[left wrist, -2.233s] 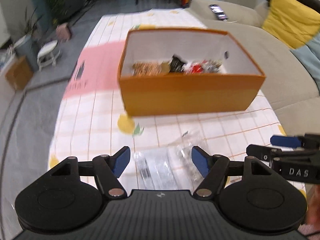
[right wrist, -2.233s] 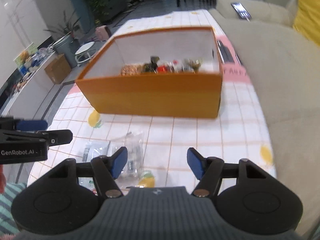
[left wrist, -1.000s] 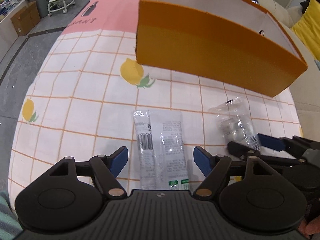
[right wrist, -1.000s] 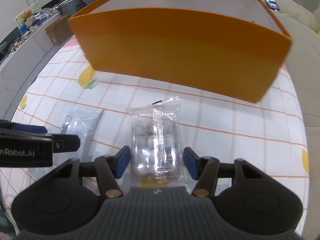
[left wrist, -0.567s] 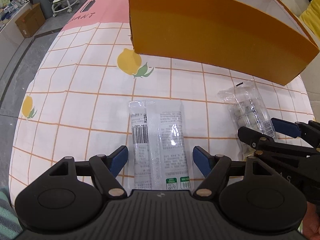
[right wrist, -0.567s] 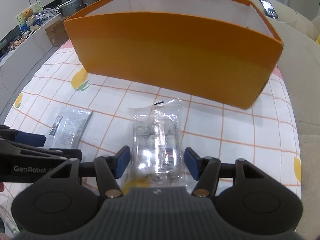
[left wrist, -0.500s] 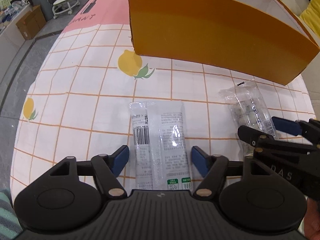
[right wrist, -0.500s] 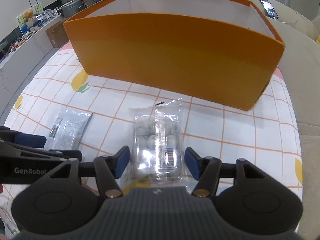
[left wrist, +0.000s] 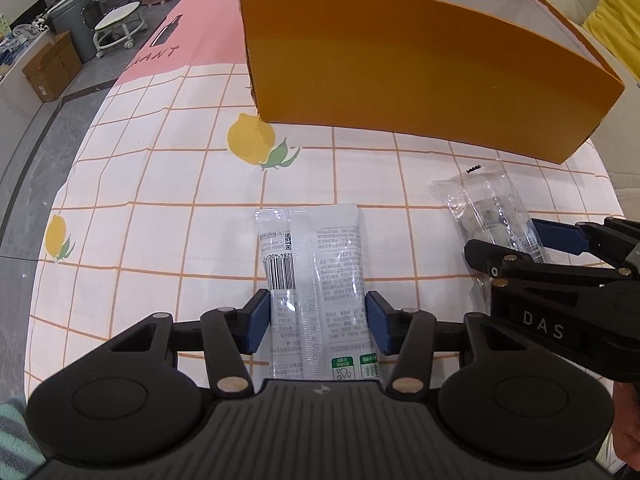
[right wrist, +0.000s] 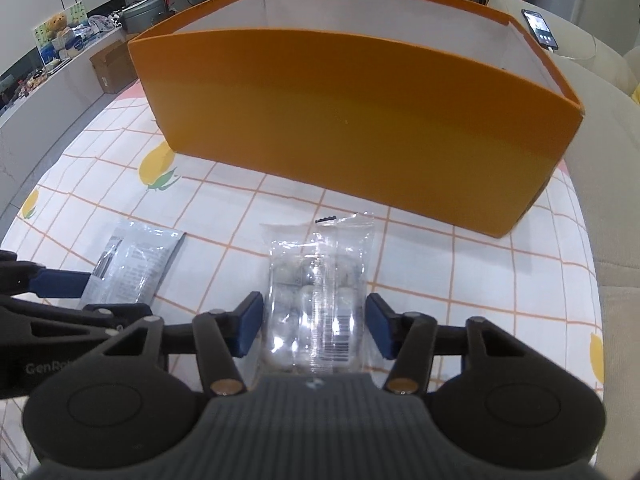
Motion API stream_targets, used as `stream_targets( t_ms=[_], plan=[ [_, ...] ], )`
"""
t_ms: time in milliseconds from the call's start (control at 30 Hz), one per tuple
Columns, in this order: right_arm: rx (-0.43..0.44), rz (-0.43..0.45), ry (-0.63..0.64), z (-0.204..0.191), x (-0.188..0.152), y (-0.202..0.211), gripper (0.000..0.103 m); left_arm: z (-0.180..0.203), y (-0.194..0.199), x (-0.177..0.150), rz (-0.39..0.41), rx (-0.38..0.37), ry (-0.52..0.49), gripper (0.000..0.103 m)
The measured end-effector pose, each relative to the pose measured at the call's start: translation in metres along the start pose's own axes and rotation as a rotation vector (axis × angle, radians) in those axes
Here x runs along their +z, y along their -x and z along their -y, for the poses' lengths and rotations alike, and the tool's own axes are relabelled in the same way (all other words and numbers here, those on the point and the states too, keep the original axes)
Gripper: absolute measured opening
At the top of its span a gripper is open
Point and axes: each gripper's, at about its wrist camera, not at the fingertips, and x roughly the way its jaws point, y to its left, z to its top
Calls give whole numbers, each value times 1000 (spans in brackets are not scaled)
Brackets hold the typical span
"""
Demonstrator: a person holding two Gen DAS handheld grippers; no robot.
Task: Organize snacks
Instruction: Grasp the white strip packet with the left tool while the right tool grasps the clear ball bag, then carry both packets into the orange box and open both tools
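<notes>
A silver-white snack pouch (left wrist: 316, 280) lies flat on the lemon-print tablecloth. My left gripper (left wrist: 316, 322) straddles its near half, blue pads at both long edges, closed in to the pouch width. A clear packet of round white sweets (right wrist: 318, 300) lies to its right. My right gripper (right wrist: 314, 326) straddles that packet with its pads at both sides. The packet also shows in the left wrist view (left wrist: 490, 212), and the pouch in the right wrist view (right wrist: 134, 264). The orange box (right wrist: 352, 120) stands just behind; its contents are hidden by the front wall.
The tablecloth (left wrist: 160, 184) covers a low table with its edge close on the left. A beige sofa (right wrist: 612, 160) runs along the right side, with a phone (right wrist: 539, 27) on it. A cardboard carton (left wrist: 52, 68) and a small stool (left wrist: 118, 30) stand on the floor at left.
Both grippers came down and forward over the two packets. In the last half second the fingers of each have narrowed until the pads sit at the packet edges.
</notes>
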Motion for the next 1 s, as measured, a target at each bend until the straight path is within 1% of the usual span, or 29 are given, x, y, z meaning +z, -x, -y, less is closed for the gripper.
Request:
stream_targets(
  t_ms=[133,233,367,600,700,800,867,1000],
  plan=[
    [2,-11,-12,0,-2,5,51,-2,2,-2,5,-11,4,56],
    [7,-25,-32,2,-5,9,50,-3,6,-5,8,-33,12,55],
    [17,-36,-44,4,-9,19,49,-1,20,-7,35,-46,8,55],
    [36,-21,-70,9,-11,51,49,-1,48,-5,66,-83,23,54],
    [36,-31,-76,12,-11,64,49,3,61,-2,69,-100,11,54],
    [39,-60,-89,17,-8,73,49,9,71,5,57,-132,-10,54],
    [49,-64,-105,22,-5,80,49,16,77,12,52,-143,-36,54],
    [42,-47,-91,29,7,98,49,31,93,30,79,-145,-107,54]
  ],
)
